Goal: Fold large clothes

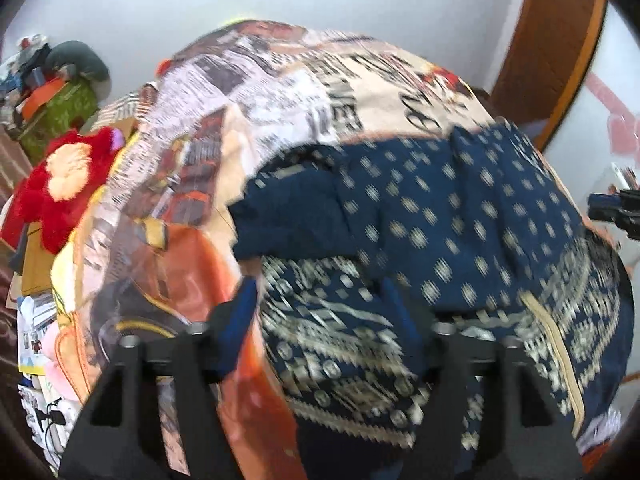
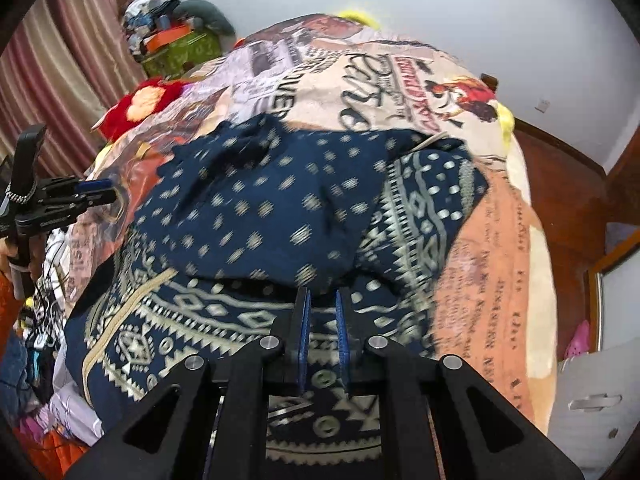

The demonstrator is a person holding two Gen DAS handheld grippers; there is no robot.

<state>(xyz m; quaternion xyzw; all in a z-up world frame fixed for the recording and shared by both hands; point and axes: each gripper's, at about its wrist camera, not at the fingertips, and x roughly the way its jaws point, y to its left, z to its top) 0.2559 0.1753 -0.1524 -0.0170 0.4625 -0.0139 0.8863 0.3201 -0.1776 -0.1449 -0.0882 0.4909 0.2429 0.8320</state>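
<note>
A large navy garment with cream dots and a patterned border lies bunched on a bed with a printed cover; it also shows in the right wrist view. My left gripper is open, its blue-padded fingers wide apart over the garment's patterned edge. It also shows at the left of the right wrist view. My right gripper has its fingers close together with a narrow gap, just above the patterned border; no cloth shows between them. Its tip shows at the right edge of the left wrist view.
The printed bedcover fills the bed. A red plush toy lies at the bed's left. A green box piled with clutter stands by the curtain. Wooden floor lies to the right, loose clothes lower left.
</note>
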